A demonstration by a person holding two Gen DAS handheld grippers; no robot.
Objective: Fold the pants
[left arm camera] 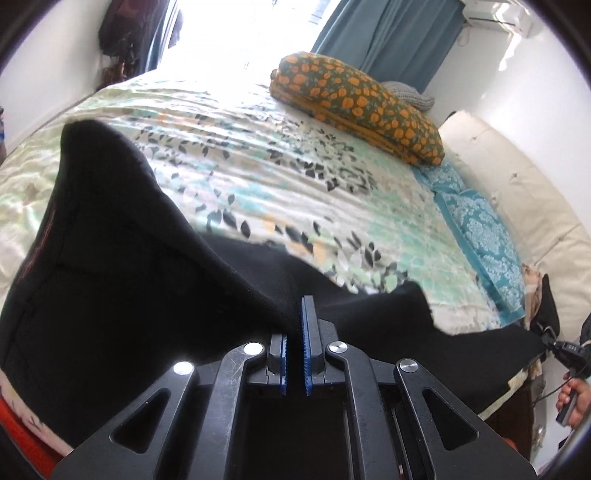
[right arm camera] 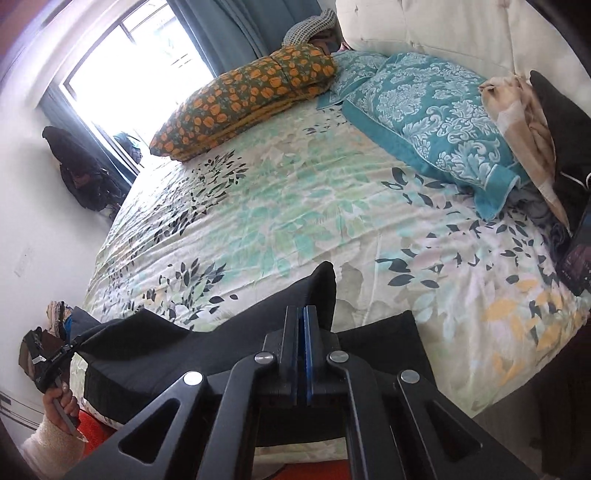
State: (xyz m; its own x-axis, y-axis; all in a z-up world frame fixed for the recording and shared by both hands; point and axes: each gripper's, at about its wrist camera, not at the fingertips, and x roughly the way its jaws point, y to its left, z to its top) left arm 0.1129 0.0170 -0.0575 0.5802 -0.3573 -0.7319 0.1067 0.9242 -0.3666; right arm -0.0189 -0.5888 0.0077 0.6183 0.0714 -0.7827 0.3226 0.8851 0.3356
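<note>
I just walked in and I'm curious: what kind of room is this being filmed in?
Most likely a home bedroom. A wide bed with a leaf-print cover fills the view, a teal patterned pillow lies against a padded headboard, and blue curtains hang beside a bright window.

Left claw (left arm camera: 295,325) pinches black pants (left arm camera: 110,277), fabric lifted to its left; floral bed (left arm camera: 277,177) ahead.

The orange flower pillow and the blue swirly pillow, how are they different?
The orange flower pillow is dark green with orange blossoms; the blue swirly pillow is teal with pale scrollwork. The orange one lies toward the window; the blue one lies toward the cream headboard. Both rest on the leafy bedspread.
</note>
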